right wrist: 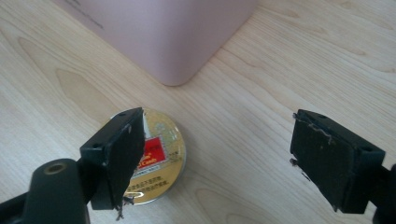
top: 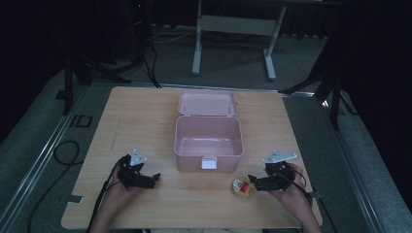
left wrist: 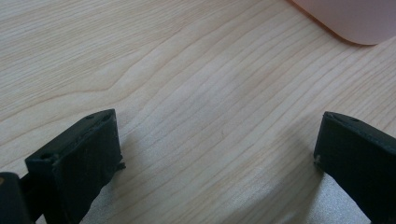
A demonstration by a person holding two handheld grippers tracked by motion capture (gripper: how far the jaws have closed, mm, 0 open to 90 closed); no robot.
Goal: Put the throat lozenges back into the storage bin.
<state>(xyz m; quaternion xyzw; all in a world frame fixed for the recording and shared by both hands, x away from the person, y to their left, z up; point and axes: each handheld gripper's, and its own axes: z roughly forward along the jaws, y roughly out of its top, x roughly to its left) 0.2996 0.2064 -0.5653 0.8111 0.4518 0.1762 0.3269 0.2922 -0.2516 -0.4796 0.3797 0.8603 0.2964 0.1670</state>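
A pink box stands open in the middle of the wooden table, its lid folded back and its inside bare. A small round gold tin with a red label lies flat in front of the box's right corner. My right gripper hovers just over the tin's right side, open, jaws wide apart; in the right gripper view the tin lies partly under the left jaw. My left gripper is open above bare wood at the front left, the box corner ahead of it.
A white latch sits on the box's front wall. Cables trail from both grippers off the table's front edge. Beyond the table stand a white desk frame and black stands on a grey floor.
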